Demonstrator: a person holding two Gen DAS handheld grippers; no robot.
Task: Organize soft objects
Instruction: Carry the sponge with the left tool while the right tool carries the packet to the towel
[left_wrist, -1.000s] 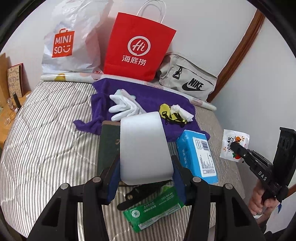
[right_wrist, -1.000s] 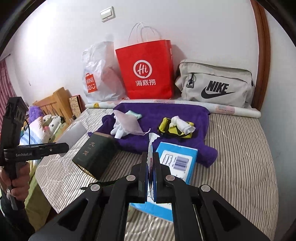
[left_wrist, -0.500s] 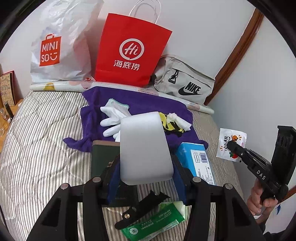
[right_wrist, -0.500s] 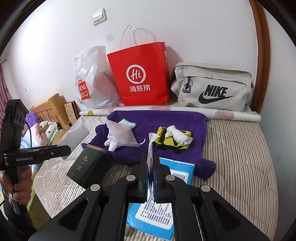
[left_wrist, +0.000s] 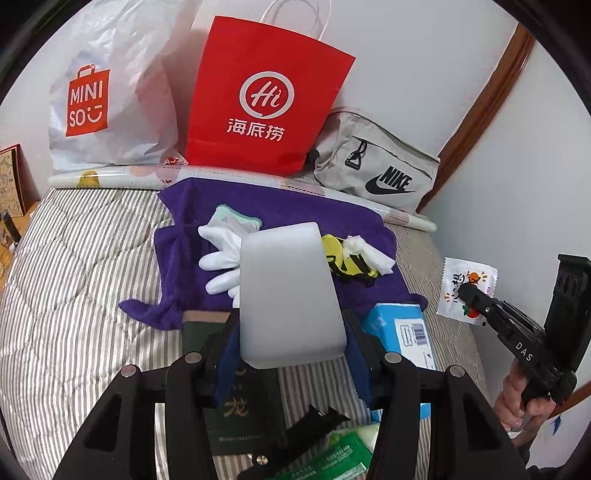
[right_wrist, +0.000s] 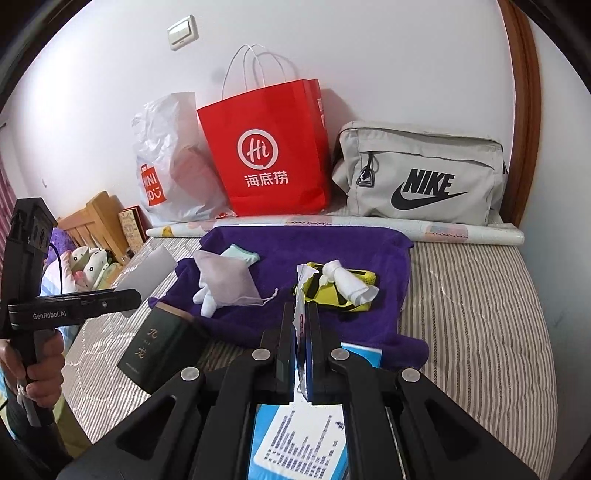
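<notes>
From the left wrist, your left tongs (left_wrist: 291, 354) are clamped on a pale grey, soft-looking rectangular block (left_wrist: 288, 291), its long axis running straight out along the fingers. It hangs above the striped bed (left_wrist: 74, 295), with the purple towel (left_wrist: 280, 210) directly ahead and below. On that towel lie white cloth gloves (left_wrist: 221, 254) to the left and a yellow-and-black bundle tied with a white rag (left_wrist: 354, 258) to the right. Your right tongs (left_wrist: 469, 291) show at the far right, pinching a small white printed sachet (left_wrist: 465, 284) off the bed's edge. A dark green box (left_wrist: 236, 406) and a blue tissue pack (left_wrist: 402, 328) sit just below your fingers.

From the right wrist, your right tongs (right_wrist: 301, 332) are closed on the thin sachet, seen edge-on, pointing at the towel, which lies straight ahead and near. A lilac drawstring pouch (right_wrist: 225, 280) rests over the gloves. Against the wall, the red paper bag (right_wrist: 269, 155), white plastic bag (right_wrist: 170, 158) and grey Nike pouch (right_wrist: 424, 173) stand; their contents are hidden. Both hands look about equally near the towel.
</notes>
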